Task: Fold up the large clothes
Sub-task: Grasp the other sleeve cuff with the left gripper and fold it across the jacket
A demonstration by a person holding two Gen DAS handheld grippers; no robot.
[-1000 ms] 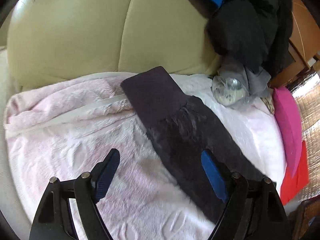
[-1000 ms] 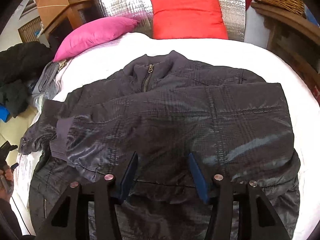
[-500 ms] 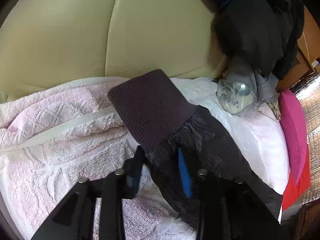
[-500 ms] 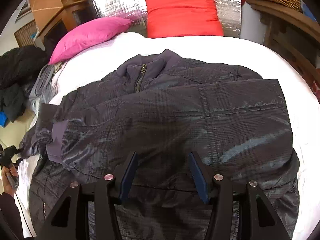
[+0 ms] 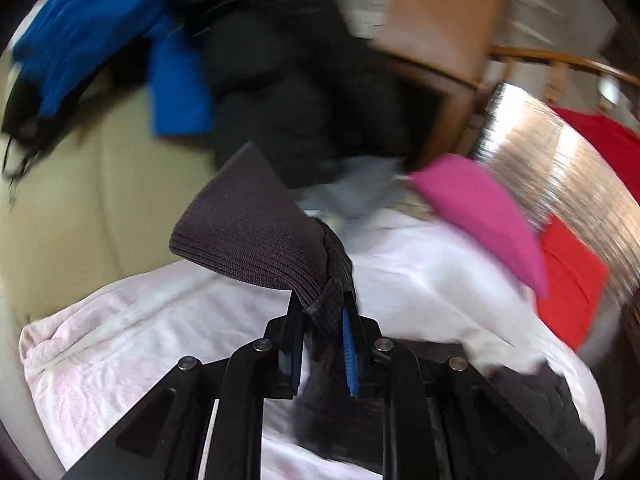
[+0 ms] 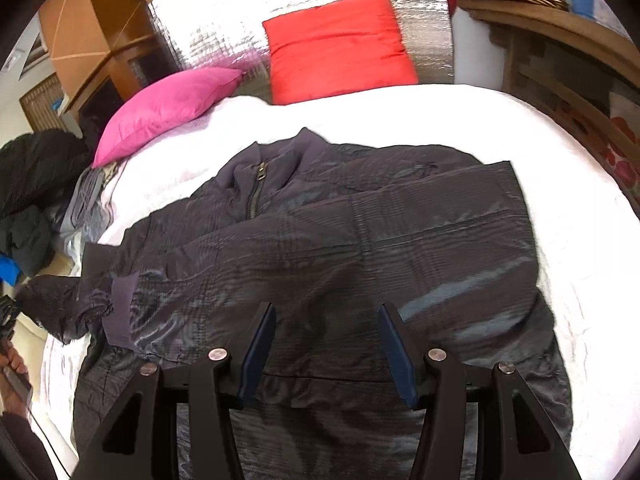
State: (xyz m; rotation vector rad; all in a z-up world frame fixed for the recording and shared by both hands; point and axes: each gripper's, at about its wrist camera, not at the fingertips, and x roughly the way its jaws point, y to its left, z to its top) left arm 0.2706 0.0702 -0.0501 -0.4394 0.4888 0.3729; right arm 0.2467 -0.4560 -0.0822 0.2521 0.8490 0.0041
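Now that the closing left gripper (image 5: 322, 334) has pinched and lifted the jacket (image 6: 360, 248) sleeve cuff (image 5: 256, 236), apparently for folding inward, the right gripper (image 6: 328, 350) hovers half-open, empty.

Motion blur smears the left wrist view, so the dark heap (image 5: 280, 92) at twelve o'clock and the blue cloth (image 5: 176, 84) at ten o'clock cannot be told apart as garments. In the right wrist view the jacket (image 6: 360, 248) runs under the gripper at six o'clock, its hem hidden. A hand (image 6: 12, 364) at nine o'clock is cut by the edge.
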